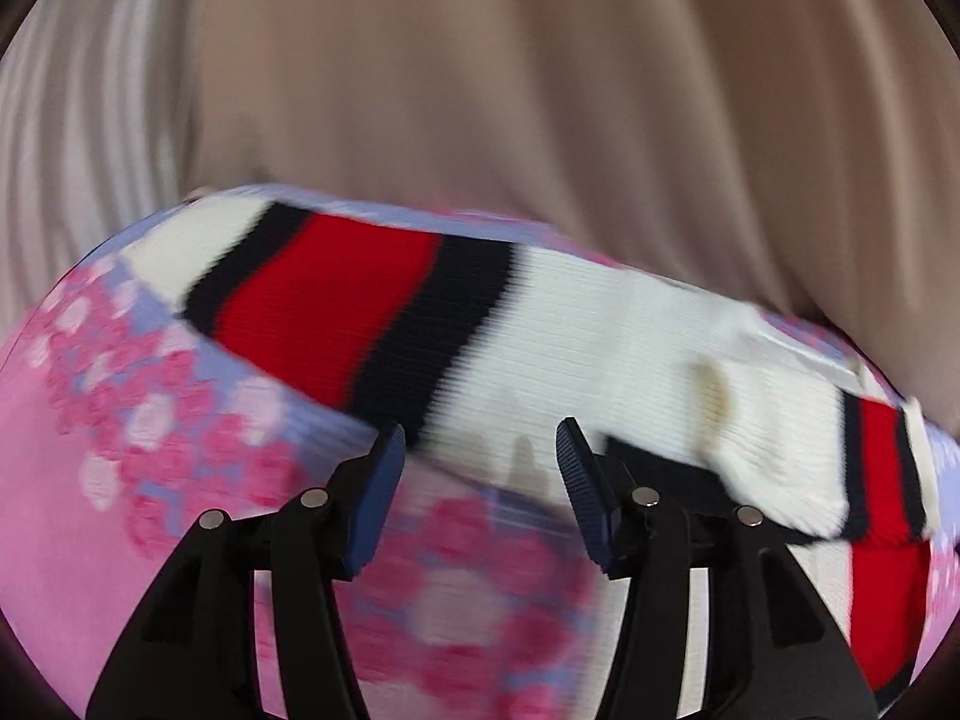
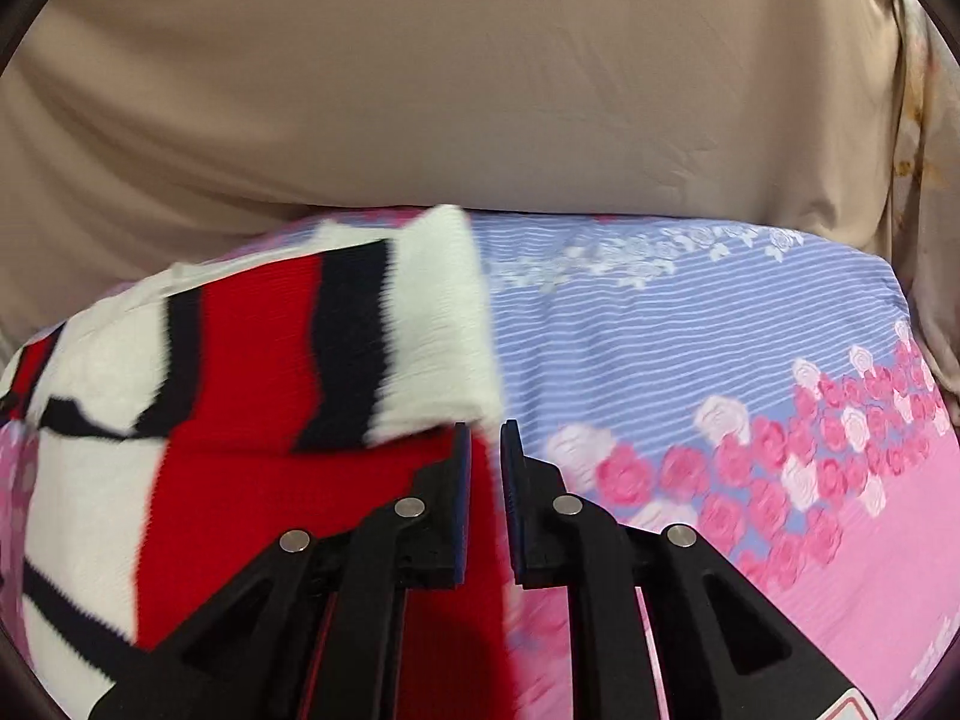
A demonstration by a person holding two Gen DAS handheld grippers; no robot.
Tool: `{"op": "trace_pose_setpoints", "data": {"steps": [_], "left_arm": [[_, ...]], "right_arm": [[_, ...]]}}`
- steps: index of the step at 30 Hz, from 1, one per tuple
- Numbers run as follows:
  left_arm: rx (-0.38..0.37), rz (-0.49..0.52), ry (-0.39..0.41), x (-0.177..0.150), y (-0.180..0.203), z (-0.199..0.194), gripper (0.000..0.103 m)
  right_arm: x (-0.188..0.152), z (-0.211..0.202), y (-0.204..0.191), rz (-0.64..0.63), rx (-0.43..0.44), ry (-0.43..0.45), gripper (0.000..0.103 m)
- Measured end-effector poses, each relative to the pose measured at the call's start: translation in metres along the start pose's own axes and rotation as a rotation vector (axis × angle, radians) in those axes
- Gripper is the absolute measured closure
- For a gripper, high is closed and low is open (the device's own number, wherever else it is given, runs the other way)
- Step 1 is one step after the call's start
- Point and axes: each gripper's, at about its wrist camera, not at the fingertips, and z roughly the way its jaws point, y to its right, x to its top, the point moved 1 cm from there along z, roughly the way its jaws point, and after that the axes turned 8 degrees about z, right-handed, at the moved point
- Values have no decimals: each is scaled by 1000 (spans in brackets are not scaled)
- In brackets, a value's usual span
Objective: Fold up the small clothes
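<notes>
A knitted garment [image 1: 336,294], white with red and navy bands, lies folded on a flowered pink and blue sheet [image 1: 90,420]. In the left wrist view my left gripper [image 1: 480,438] stands open at the garment's near edge. Its pads [image 1: 384,468] are well apart and nothing is between them. In the right wrist view the garment [image 2: 252,348] fills the left half, with a white-edged flap folded over its red part. My right gripper [image 2: 486,429] hovers at the garment's right edge, its jaws a narrow slit apart. Red knit shows under the slit, and I see no fabric pinched.
The sheet [image 2: 660,330] runs bare to the right of the garment. Beige cloth [image 2: 420,90] rises like a wall behind the bed. A pale striped curtain [image 1: 72,150] hangs at the far left, and a cream flowered cloth [image 2: 924,120] at the far right.
</notes>
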Motion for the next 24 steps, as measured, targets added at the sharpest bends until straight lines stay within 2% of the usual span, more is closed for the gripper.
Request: {"op": "trace_pose_setpoints", "data": {"steps": [4,7,9,11,13,15,18,21,22,24], "left_arm": [[38,-139,-12,1,-59,4,52],[51,-163,-14,-2,-79,5,52],[8,-168,-20,-5,-79,1,52],[-45,-154,-8,-7,-67,-13,52],[-119,-96,18,-8,-38,-32,52],[-186,-20,27,-3,1,-39,52],[-305,87,16,-1,74,-39,51],[-400,191,-25,-8,144,-23,50],[-410,222,-45,-12,161,-15,50],[-348,265,-75,-22,184,7,50]], "right_arm": [[-20,2,-43,-53,72,-34,89],[-18,0,-61,-103,72,2,87],[-5,3,-57,-107,42,32,80],[2,10,-49,-106,-17,38,80],[9,21,-38,-119,-106,50,80],[20,27,-22,-72,-121,49,80],[35,32,-18,3,2,14,80],[34,45,-39,-68,113,-49,81],[31,56,-40,-96,84,-66,82],[28,82,-23,-118,-102,-73,86]]}}
